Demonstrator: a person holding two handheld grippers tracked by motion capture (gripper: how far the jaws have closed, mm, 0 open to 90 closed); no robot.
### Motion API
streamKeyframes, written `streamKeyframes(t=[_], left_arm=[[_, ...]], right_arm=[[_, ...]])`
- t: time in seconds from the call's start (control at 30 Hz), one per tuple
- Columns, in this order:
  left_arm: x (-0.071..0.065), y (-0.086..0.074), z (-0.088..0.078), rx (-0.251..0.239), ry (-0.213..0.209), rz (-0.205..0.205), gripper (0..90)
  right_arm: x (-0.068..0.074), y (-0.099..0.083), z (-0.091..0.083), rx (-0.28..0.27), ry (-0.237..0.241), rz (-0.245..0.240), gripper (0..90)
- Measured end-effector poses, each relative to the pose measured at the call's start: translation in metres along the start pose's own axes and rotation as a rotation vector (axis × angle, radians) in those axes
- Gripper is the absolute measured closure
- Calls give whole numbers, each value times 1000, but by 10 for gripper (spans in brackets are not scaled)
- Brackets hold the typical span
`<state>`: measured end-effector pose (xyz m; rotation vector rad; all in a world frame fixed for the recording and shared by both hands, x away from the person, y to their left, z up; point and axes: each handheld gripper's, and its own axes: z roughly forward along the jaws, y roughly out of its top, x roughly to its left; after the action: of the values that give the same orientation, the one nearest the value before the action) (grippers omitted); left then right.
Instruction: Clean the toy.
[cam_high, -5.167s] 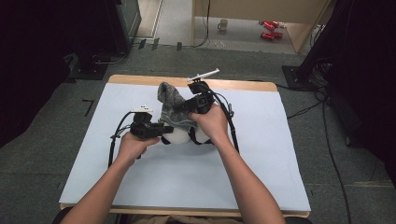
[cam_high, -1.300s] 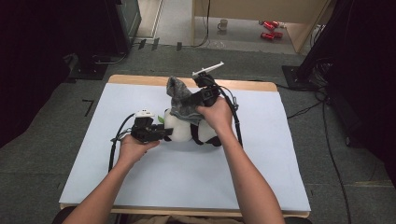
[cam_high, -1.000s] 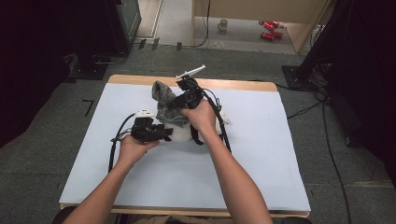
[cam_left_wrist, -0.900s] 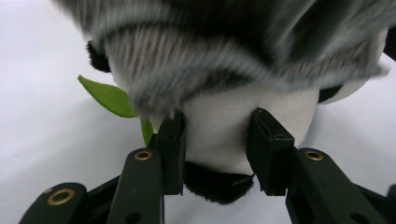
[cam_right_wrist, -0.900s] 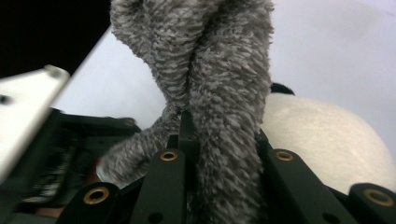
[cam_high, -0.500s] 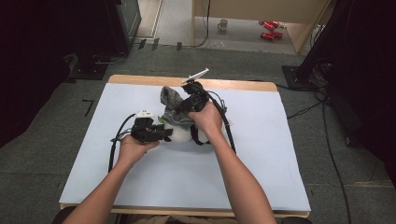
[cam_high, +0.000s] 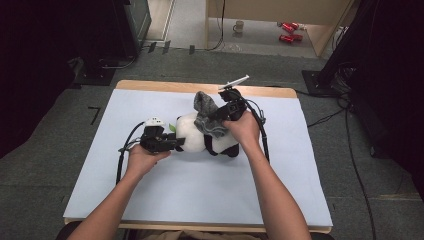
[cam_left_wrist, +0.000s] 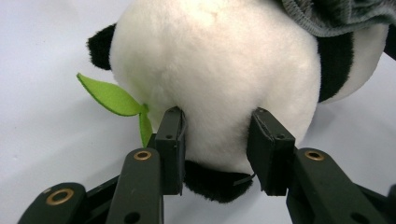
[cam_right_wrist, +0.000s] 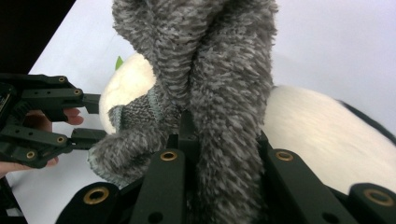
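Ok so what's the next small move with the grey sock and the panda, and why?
Probably draw the sock further over the panda: the right tongs pinch the bunched sock above its body, while the left tongs hold its head steady.

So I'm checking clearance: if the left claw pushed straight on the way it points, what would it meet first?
Nothing new: the left claw already pinches the panda at its head. Pushed on, it would just press deeper into the white plush, probably shoving the toy along the table.

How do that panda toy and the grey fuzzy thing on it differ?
The panda toy is white with black patches; the grey sock is one colour. The panda toy lies on the table; the grey sock is draped over it. The left gripper clamps the panda toy, the right gripper the grey sock. Both look soft.
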<state>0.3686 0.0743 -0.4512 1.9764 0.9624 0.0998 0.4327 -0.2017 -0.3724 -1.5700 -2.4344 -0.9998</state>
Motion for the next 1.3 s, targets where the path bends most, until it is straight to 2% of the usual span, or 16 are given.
streamKeyframes(t=[0.77,1.3], left_arm=[[1,0,0,-4,3,10,587],[2,-1,-1,-6,5,25,566]], right_arm=[[-38,-29,-41,-83,-3,40,764],[-59,-51,-54,-122,3,53,764]])
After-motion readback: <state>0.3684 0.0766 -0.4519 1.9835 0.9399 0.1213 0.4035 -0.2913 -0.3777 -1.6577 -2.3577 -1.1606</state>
